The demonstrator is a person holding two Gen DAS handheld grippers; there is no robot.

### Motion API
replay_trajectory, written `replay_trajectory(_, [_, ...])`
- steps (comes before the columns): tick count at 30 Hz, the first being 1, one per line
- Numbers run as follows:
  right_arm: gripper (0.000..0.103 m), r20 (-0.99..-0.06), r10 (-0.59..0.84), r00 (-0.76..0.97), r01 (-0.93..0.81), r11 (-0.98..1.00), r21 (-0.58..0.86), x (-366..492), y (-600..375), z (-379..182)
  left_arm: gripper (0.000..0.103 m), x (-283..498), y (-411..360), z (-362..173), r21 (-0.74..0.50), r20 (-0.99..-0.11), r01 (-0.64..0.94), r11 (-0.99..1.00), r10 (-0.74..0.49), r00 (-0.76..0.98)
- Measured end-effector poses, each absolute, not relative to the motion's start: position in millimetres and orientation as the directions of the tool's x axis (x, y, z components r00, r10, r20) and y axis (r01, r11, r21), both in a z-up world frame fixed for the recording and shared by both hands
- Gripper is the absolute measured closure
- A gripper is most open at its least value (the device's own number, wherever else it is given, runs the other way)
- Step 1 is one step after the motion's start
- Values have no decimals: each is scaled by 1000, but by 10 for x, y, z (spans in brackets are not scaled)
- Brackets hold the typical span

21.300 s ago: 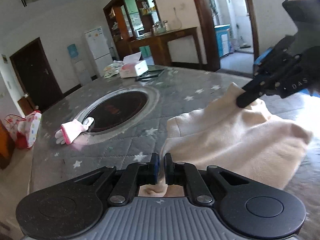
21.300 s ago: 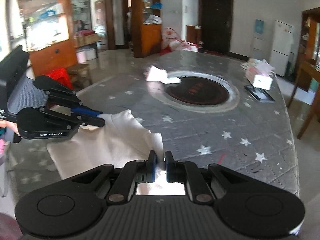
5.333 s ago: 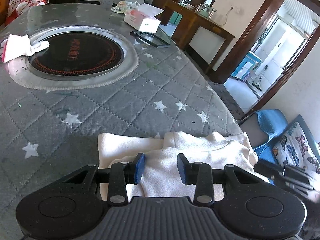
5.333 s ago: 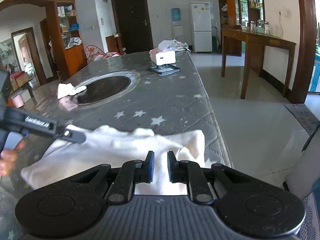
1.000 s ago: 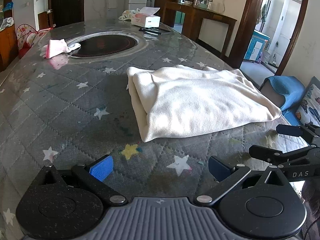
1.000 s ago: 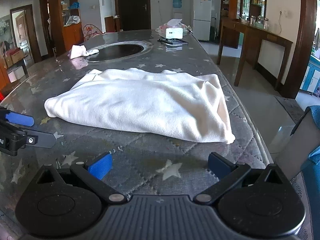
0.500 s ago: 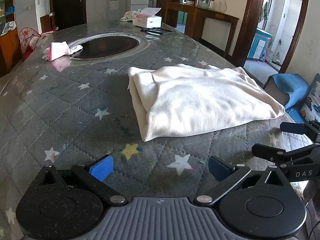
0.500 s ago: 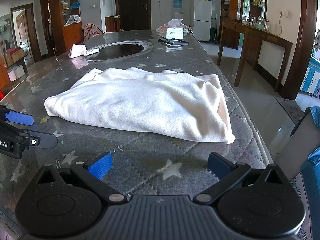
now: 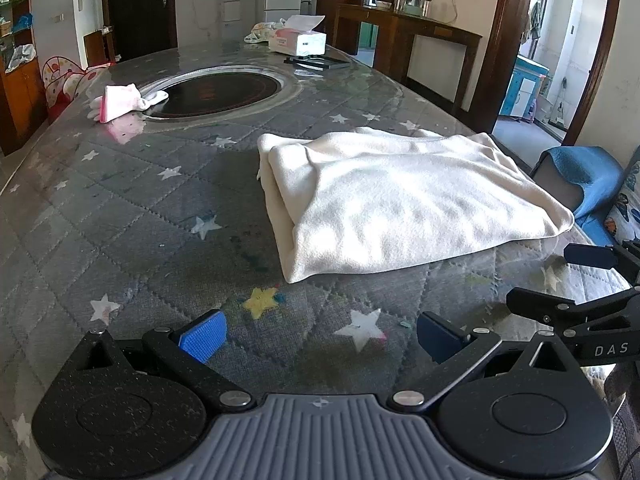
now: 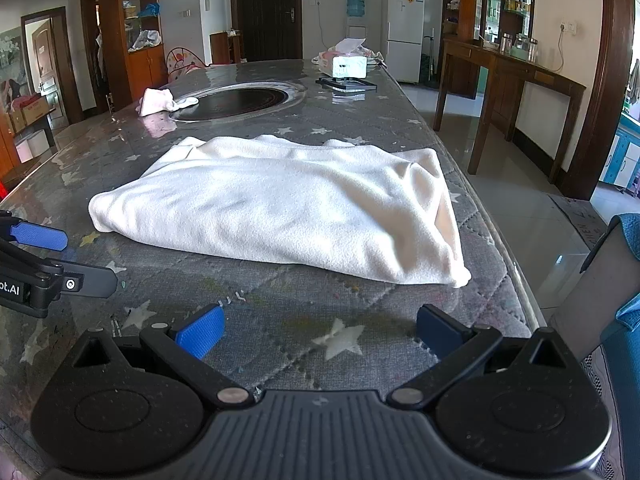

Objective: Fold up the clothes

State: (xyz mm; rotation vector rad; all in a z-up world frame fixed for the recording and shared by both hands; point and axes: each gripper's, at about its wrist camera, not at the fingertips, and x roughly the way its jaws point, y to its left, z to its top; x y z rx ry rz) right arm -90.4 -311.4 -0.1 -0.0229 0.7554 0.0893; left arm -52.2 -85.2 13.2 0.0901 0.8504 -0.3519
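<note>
On table [image 9: 120, 200], folded cream garment [image 9: 400, 200]; both grippers spread, empty.

A pink glove [image 9: 120, 101] lies at the rim of the round black cooktop [image 9: 216, 90] set into the counter [image 9: 100, 208]; beyond it, a tissue box [image 9: 297, 39] stands beside a flat black tray [image 9: 316, 63].

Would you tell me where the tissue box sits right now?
The tissue box stands at the table's far end, beyond the round black inset, beside a flat dark tray.
</note>
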Motion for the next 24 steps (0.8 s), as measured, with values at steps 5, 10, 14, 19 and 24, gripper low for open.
replay_trajectory(5, [0,-685,73,725,-90,996,11,-903,-3117,1,0,-528,-866,129,-52,-751,340,939,-261,607])
replay_trajectory(10, [0,-683,72,727,-90,996,10,-907,-3126,2,0,-536,-877,127,-42,-753,343,938,-256,607])
replay_trajectory(14, [0,-683,72,727,-89,996,10,-907,-3125,-1,0,-542,-883,128,-38,-753,344,938,-253,607])
replay_trajectory(19, [0,-682,72,727,-90,996,10,-907,-3119,-6,0,-539,-879,130,-38,-754,345,938,-253,606])
replay_trajectory(24, [0,-682,72,728,-89,996,10,-910,-3118,-8,0,-541,-881,126,-32,-754,346,938,-250,607])
